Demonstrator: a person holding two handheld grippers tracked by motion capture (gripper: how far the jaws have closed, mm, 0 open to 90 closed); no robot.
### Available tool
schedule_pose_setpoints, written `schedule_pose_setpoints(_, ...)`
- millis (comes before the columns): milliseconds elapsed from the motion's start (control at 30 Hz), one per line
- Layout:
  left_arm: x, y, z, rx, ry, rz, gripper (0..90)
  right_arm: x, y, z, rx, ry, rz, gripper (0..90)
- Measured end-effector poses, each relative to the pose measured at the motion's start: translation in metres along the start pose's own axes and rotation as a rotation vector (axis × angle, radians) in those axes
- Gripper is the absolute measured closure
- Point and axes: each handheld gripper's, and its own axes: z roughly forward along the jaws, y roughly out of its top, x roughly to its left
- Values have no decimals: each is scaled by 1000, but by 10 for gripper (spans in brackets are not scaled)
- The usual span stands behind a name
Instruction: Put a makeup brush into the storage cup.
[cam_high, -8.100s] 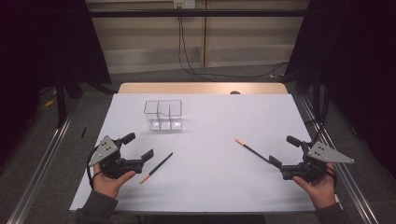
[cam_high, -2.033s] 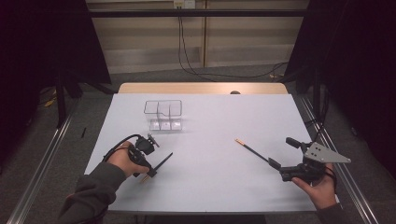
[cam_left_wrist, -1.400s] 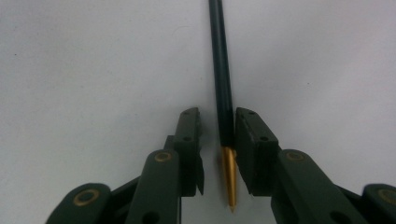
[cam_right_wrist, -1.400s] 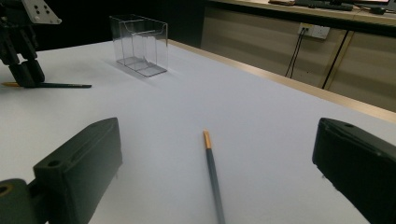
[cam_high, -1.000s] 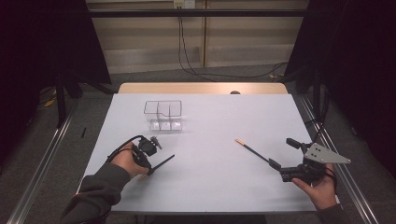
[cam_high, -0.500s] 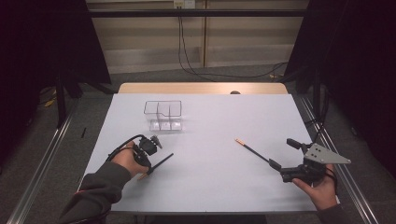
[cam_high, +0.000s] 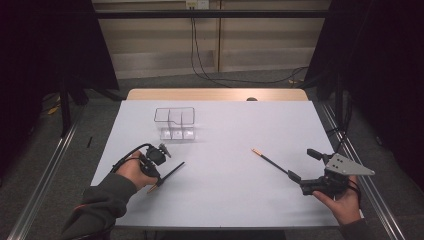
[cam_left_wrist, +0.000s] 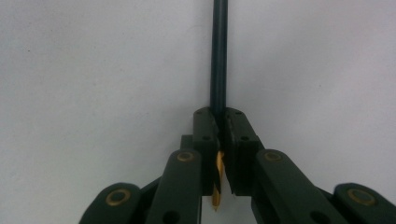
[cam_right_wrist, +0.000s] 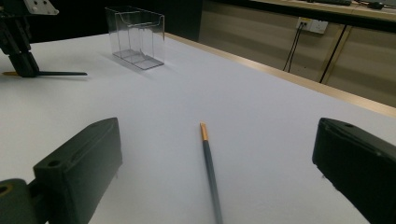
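Working across the desk (cam_high: 225, 195), I see the clear holder (cam_high: 175, 124) waiting near the far edge, presumably for both pencils. My right gripper (cam_high: 300, 184), jaws wide, rests by the near right corner with the right pencil (cam_high: 270, 161) between them, unpinched. My left gripper (cam_high: 156, 172) has just clamped the left pencil (cam_left_wrist: 218, 56) near its yellow end for lifting.

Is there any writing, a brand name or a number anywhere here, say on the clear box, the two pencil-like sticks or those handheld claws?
None can be read. The clear box, both sticks, the left gripper and the right gripper show no lettering. The wall socket is too small and blurred to tell.
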Motion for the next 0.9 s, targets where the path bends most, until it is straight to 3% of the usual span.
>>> schedule_pose_setpoints(100,0,2,0,3,11,-1,843,-1,-1,1,1,3,-3,9)
schedule_pose_setpoints(167,-1,4,-1,-11,0,-18,842,0,0,1,6,-4,-7,8)
schedule_pose_setpoints(233,-2,7,-2,0,-5,-1,843,0,0,1,9,4,-8,8)
schedule_pose_setpoints(300,-5,10,-3,-12,-9,-8,843,0,0,2,8,7,-11,8)
schedule_pose_setpoints(400,-6,15,-7,-12,-16,28,843,0,0,2,21,10,-20,8)
schedule_pose_setpoints(800,-18,38,-22,-21,-38,62,842,1,9,13,71,42,-44,8)
schedule_pose_setpoints(900,-21,43,-25,-23,-44,89,842,1,13,16,95,66,-62,8)
